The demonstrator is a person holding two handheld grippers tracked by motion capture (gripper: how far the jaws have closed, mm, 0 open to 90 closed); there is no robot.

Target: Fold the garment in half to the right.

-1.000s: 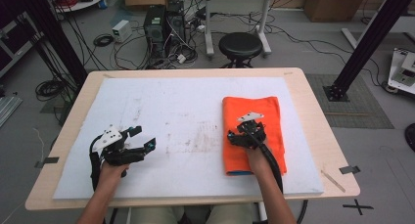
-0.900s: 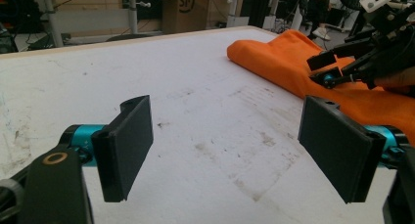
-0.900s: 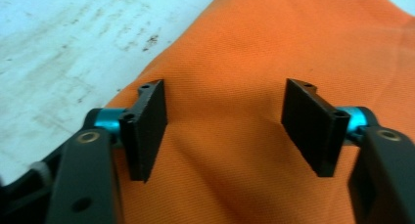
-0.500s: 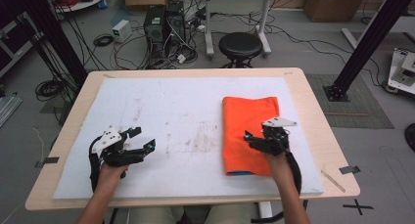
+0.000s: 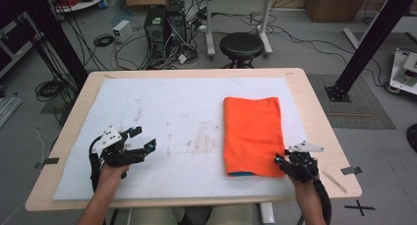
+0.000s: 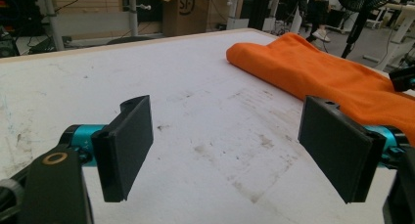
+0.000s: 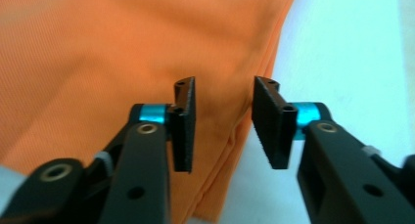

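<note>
- Cables, a computer tower and a black stool [image 5: 241, 44] crowd the floor behind your table [image 5: 317, 95], which is covered by a stained white sheet [image 5: 162, 117].
- Your folded orange cloth [image 5: 252, 135] lies flat on the sheet's right half, long side running away from you; a sliver of blue shows under its near edge.
- Your right gripper [image 5: 290, 162] sits at the cloth's near right corner. Its jaws have just been closing and stand partly apart, not pressing anything.
- In the right gripper view, the cloth's layered right edge [image 7: 244, 131] runs into the gap between those jaws, with the sheet on the far side.
- Your left gripper [image 5: 140, 139] rests on the sheet's near left, well apart from the cloth, jaws spread wide with nothing between them.
- From the left gripper view, the cloth [image 6: 318, 72] lies beyond the right-hand jaw.
</note>
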